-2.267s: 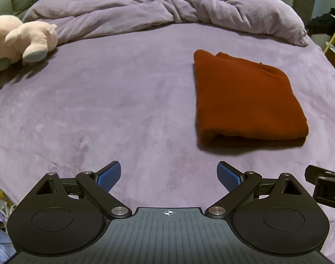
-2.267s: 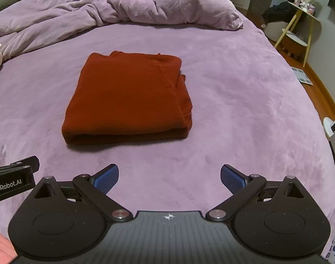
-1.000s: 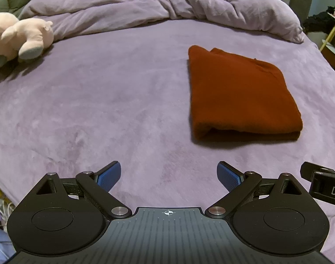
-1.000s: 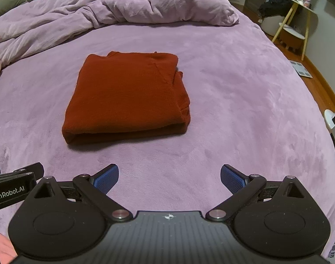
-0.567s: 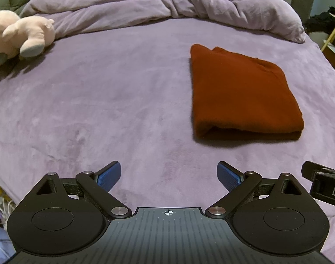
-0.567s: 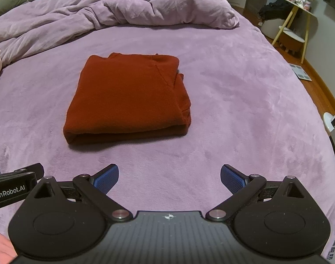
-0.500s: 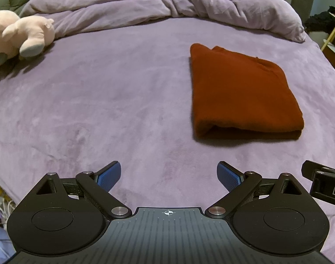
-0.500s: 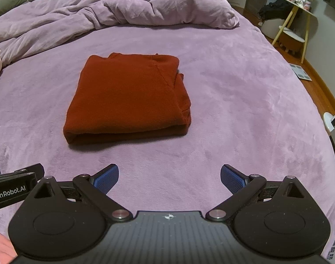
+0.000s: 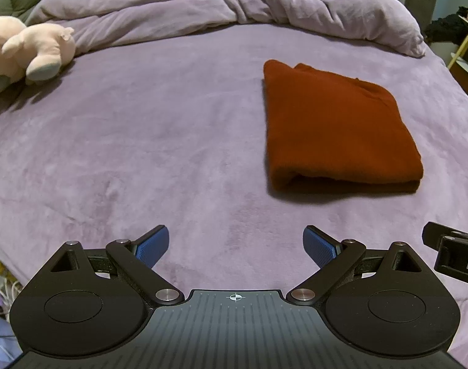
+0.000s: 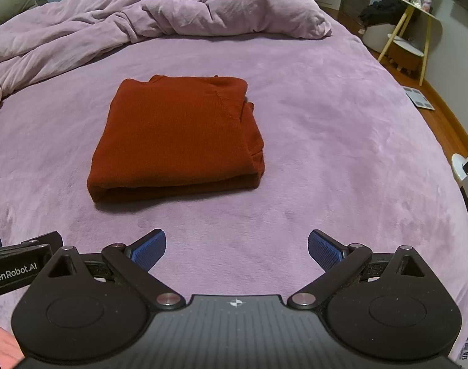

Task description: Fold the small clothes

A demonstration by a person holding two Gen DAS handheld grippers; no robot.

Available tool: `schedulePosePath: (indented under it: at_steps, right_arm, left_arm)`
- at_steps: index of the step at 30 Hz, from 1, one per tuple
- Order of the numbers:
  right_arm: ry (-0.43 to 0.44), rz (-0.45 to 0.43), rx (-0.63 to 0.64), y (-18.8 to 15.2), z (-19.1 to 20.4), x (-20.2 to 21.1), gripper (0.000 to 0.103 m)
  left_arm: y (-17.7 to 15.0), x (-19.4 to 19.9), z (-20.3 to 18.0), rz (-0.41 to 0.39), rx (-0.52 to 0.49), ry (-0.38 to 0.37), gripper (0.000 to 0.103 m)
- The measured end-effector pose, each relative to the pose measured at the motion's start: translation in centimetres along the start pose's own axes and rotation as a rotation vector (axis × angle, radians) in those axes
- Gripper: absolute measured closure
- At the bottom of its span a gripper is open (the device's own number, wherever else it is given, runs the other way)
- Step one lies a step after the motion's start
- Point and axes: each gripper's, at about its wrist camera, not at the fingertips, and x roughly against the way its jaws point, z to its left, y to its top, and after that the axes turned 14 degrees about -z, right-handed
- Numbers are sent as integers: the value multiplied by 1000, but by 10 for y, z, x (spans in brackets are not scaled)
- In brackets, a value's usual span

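A rust-red garment [image 9: 335, 126] lies folded into a neat rectangle on the purple bed [image 9: 172, 153]; it also shows in the right wrist view [image 10: 175, 136], left of centre. My left gripper [image 9: 235, 243] is open and empty, held back from the garment, which lies ahead to its right. My right gripper [image 10: 236, 246] is open and empty, with the garment ahead to its left. Neither gripper touches the cloth.
A crumpled purple duvet [image 9: 221, 9] lies across the far side of the bed. A pink plush toy [image 9: 25, 49] sits at the far left. A small side table with yellow legs [image 10: 409, 27] and the wooden floor [image 10: 449, 117] lie beyond the bed's right edge.
Both grippers have drawn back slightly from the folded garment and stay open. The garment has not moved.
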Motion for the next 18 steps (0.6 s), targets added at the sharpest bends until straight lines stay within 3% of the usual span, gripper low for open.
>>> schedulePosePath:
  at_steps: [18]
  right_arm:
    - [3, -7, -3, 0, -1, 2, 4]
  left_arm:
    - [-1, -1, 1, 3, 7, -5, 6]
